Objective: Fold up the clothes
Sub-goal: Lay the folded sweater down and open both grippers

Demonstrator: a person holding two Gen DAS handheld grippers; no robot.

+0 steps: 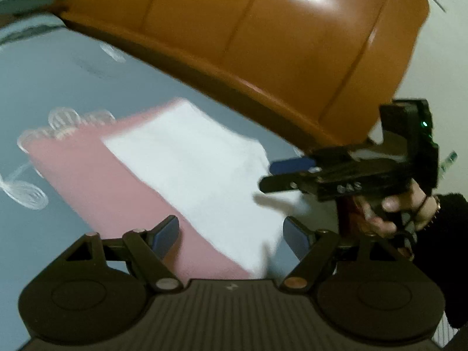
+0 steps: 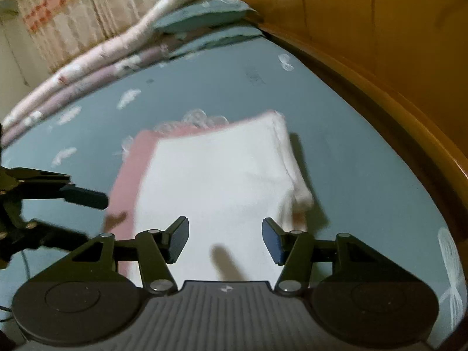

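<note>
Bed: blue sheet (image 2: 351, 134), wooden headboard (image 1: 263, 44) behind.
Clothes: white cloth (image 2: 216, 175) folded on pink cloth (image 2: 125, 181).
Left gripper (image 1: 231, 234): jaws apart, empty.
Right gripper (image 2: 225, 239): jaws apart, empty.

right claw (image 2: 225, 241) open above folded white cloth (image 2: 216, 175) | cloth lies on pink garment (image 2: 128, 169) on the bed (image 2: 365, 161) | left claw (image 2: 79, 204) open, beside pink edge

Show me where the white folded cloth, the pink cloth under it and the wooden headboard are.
white folded cloth (image 2: 216, 175), right wrist view, middle of its top face.
pink cloth (image 1: 96, 181), left wrist view, bare strip left of the white one.
wooden headboard (image 1: 263, 38), left wrist view, centre panel.
</note>
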